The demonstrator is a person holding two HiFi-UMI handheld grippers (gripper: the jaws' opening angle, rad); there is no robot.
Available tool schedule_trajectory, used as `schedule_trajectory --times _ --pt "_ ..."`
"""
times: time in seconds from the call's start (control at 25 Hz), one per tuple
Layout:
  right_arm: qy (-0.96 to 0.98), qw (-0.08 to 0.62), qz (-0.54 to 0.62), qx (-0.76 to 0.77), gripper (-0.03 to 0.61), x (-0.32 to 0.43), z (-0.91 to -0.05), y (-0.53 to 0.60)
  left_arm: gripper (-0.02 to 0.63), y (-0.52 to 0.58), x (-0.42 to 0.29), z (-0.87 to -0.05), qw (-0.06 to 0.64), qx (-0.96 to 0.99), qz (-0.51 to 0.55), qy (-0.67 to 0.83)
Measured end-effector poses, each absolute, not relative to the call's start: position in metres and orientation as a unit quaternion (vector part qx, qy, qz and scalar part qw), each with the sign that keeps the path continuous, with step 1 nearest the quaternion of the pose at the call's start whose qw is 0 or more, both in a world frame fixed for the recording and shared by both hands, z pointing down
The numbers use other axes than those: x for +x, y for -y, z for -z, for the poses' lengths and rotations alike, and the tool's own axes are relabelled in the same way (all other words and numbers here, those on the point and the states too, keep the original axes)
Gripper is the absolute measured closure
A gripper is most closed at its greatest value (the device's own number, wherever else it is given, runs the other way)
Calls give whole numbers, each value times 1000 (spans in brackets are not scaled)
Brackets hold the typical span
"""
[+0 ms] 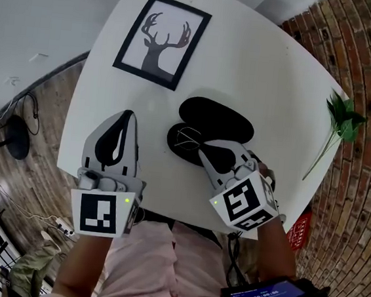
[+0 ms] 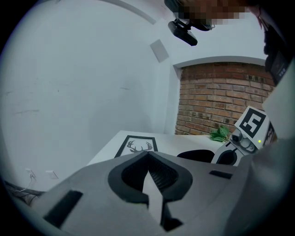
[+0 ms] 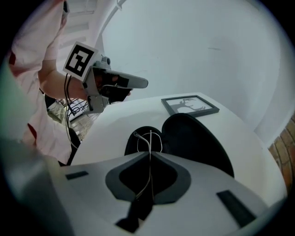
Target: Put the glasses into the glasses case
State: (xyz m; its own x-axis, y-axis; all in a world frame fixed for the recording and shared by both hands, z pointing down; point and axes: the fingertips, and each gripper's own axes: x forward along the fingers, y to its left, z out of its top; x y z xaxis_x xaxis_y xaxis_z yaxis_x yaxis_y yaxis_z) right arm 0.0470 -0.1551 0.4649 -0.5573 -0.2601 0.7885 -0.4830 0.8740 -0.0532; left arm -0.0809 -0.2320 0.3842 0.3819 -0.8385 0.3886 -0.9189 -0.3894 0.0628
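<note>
The glasses case [image 1: 216, 118] lies open on the bench [image 1: 272, 74], the glasses [image 1: 188, 138] over its near half. A framed picture [image 1: 162, 41] lies behind it to the left. A leafy sprig [image 1: 340, 121] lies far right.

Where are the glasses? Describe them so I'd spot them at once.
On the white table, near the framed deer picture, lies an open black glasses case. The glasses show against its nearer half, pinched in the right gripper: bare thin wire, unlike the solid dark case.

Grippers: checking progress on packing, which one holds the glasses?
The right gripper, shut on the wire glasses over the open case; the left gripper is shut, empty.
</note>
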Motion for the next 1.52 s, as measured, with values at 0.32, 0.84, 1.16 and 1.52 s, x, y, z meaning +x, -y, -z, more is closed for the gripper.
schedule_trajectory --times 0.32,0.84,1.16,1.52 --pt "875 424 -137 187 564 44 -468 150 611 232 -82 -387 139 819 -149 537" --pt "870 442 -128 177 557 42 -473 148 611 231 -86 -391 145 817 -152 537" --pt "870 444 -115 180 530 42 -470 148 611 231 -85 -389 142 818 -148 537" --pt "867 442 -106 203 503 48 -466 155 611 230 -84 -389 143 819 -152 534"
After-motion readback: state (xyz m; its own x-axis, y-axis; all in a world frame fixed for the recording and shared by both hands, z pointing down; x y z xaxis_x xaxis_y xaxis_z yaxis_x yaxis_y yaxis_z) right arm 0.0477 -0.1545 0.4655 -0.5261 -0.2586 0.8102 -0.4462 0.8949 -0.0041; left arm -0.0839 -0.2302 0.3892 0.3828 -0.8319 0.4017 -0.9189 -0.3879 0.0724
